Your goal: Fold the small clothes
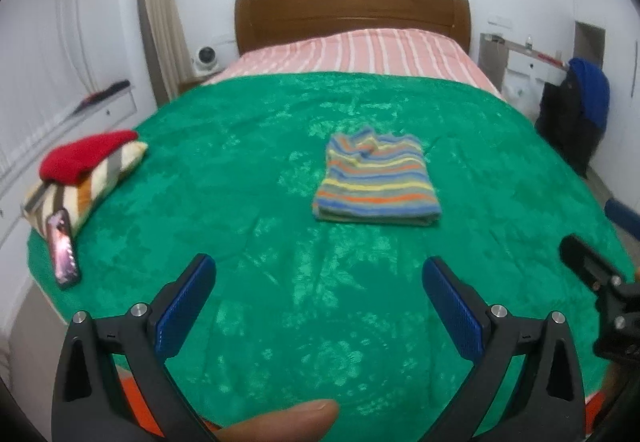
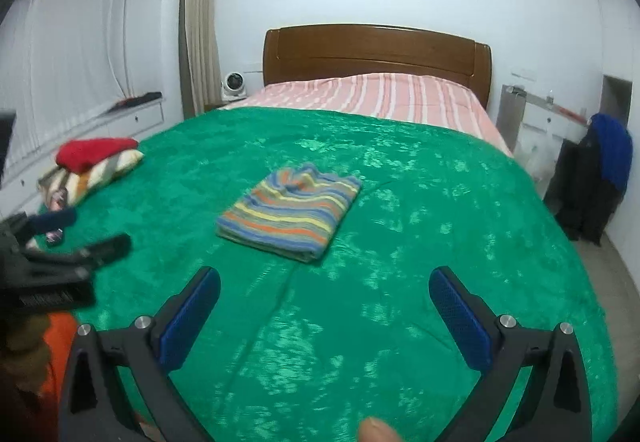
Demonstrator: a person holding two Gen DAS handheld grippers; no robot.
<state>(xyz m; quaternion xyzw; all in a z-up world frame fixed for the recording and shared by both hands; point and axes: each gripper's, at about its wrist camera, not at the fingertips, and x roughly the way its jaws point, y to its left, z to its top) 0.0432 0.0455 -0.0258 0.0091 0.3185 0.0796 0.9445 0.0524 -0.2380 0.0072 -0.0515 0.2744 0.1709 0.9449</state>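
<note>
A folded striped garment [image 1: 374, 182] in blue, orange and yellow lies flat in the middle of the green blanket [image 1: 248, 162]; it also shows in the right wrist view [image 2: 292, 212]. My left gripper [image 1: 319, 270] is open and empty, held above the blanket short of the garment. My right gripper [image 2: 325, 282] is open and empty, also short of the garment. The right gripper shows at the right edge of the left wrist view [image 1: 600, 282], and the left gripper at the left edge of the right wrist view [image 2: 60, 254].
A pile of folded clothes, red [image 1: 86, 154] on a striped one [image 1: 80, 190], sits at the blanket's left edge with a phone [image 1: 62, 248] beside it. Beyond are the striped pink bedding [image 1: 360, 50], wooden headboard [image 1: 352, 10], and dark clothes on a chair [image 1: 576, 110] at right.
</note>
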